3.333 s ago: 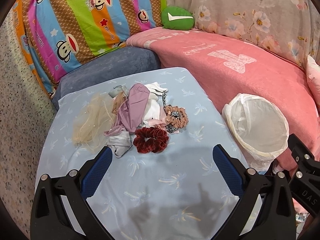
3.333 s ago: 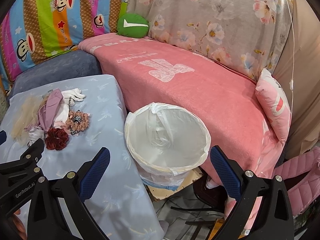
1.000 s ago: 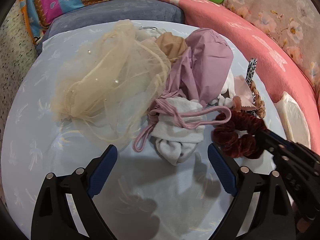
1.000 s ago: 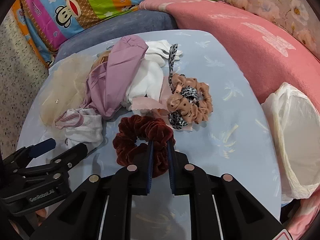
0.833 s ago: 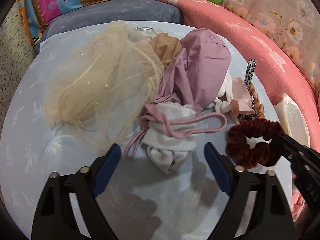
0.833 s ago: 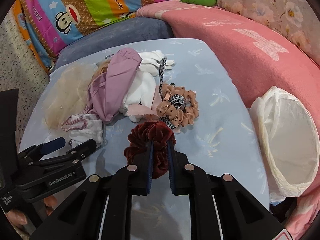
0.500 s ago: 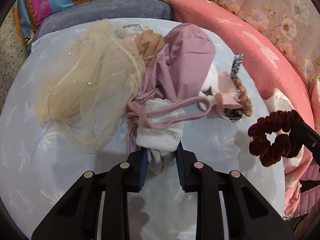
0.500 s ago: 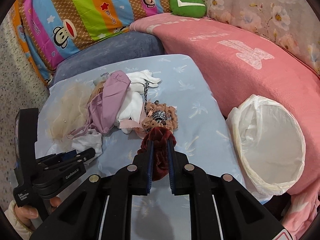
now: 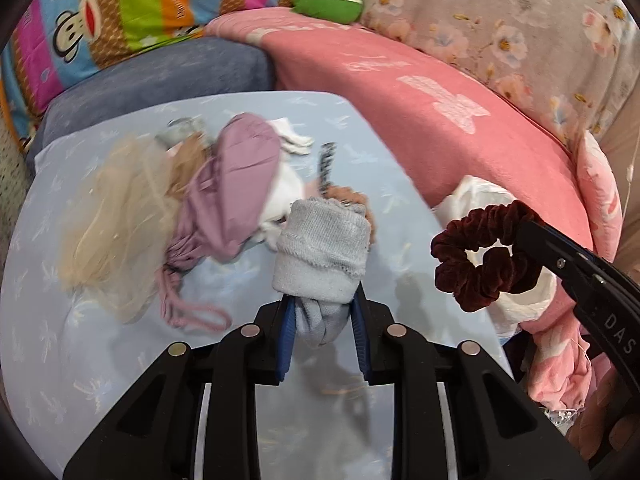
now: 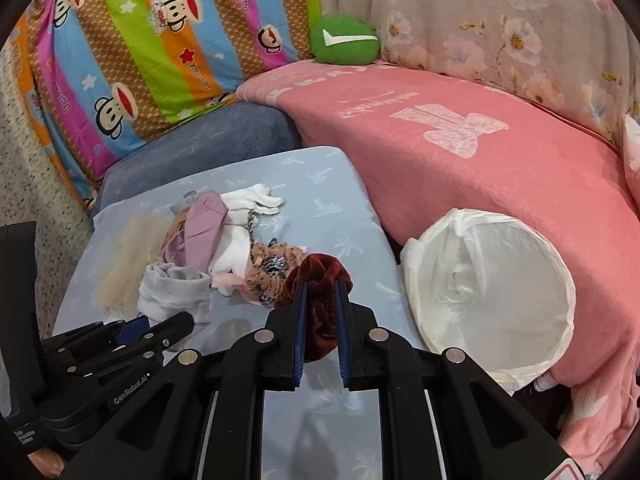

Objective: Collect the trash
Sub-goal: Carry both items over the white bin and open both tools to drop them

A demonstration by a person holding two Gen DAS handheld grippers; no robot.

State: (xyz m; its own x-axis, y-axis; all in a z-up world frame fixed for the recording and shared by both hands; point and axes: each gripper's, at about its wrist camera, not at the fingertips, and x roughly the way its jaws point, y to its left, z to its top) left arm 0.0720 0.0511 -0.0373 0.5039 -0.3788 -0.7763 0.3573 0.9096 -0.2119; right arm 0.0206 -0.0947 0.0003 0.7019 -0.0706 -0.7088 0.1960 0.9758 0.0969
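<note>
My left gripper (image 9: 322,312) is shut on a white sock (image 9: 324,252) and holds it above the light blue table (image 9: 100,360). The sock also shows in the right wrist view (image 10: 174,294). My right gripper (image 10: 320,300) is shut on a dark red velvet scrunchie (image 10: 320,276), lifted off the table; it hangs at the right of the left wrist view (image 9: 484,260), in front of the bin. A white-lined bin (image 10: 488,296) stands open at the table's right edge. The pile left on the table holds a lilac cloth (image 9: 236,184), cream tulle (image 9: 116,216), white gloves (image 10: 252,200) and a tan scrunchie (image 10: 268,268).
A pink-covered sofa (image 10: 480,152) runs behind and right of the table. A grey-blue cushion (image 10: 200,144), a striped monkey-print cloth (image 10: 140,40) and a green plush (image 10: 344,40) lie at the back. A pink pillow (image 9: 600,188) is at the far right.
My left gripper closed on the white sock and lifted it off the pile. My right gripper raised the red scrunchie and moved it right, toward the bin.
</note>
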